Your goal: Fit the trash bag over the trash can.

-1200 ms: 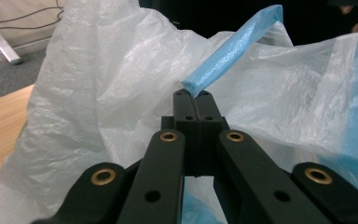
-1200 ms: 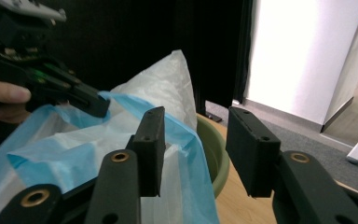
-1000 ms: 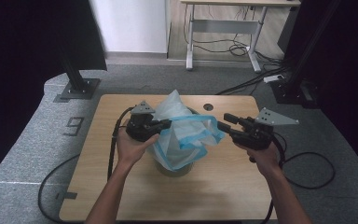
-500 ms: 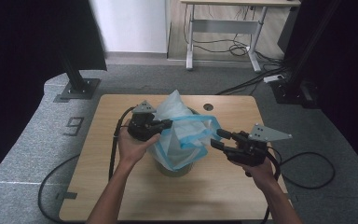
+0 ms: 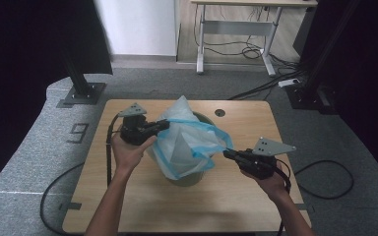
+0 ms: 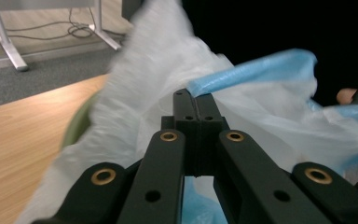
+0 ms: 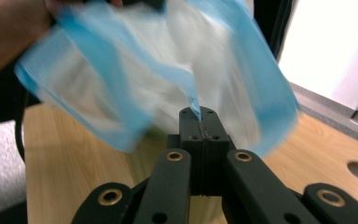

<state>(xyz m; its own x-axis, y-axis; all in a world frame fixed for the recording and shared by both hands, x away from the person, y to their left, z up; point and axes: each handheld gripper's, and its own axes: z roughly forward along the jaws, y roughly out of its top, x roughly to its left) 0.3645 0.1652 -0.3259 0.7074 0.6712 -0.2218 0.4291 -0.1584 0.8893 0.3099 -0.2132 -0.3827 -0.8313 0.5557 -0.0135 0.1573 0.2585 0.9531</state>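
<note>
Two hand-held grippers are working one plastic bag (image 5: 187, 142) over one green bin (image 5: 189, 178) on a single wooden table (image 5: 142, 206). The white bag, trimmed with a blue band along its mouth, is standing bunched up in the bin between the two tools, with its peak rising above both of them.

The left gripper (image 5: 163, 125) is pinching the bag's rim, its two black jaws pressed together on the plastic; in the left gripper view (image 6: 196, 100) the blue band is running out from the jaw tips and white film is billowing on both sides of them. The bin's green wall is showing just below and beside that gripper, under the film.

The right gripper (image 5: 228, 154) is clamping the opposite side of the rim. Its jaws have just been closing, and in the right gripper view (image 7: 199, 113) they are meeting on a thin strip of the blue band, which is rising straight out of the tips into the blurred bag ahead. The bag's mouth is stretching between the two pinch points, and the bin is sitting just beside and below the right gripper's tips.

One cable is trailing from each gripper, two in all, and each tool is carrying one grey three-cornered plate.
</note>
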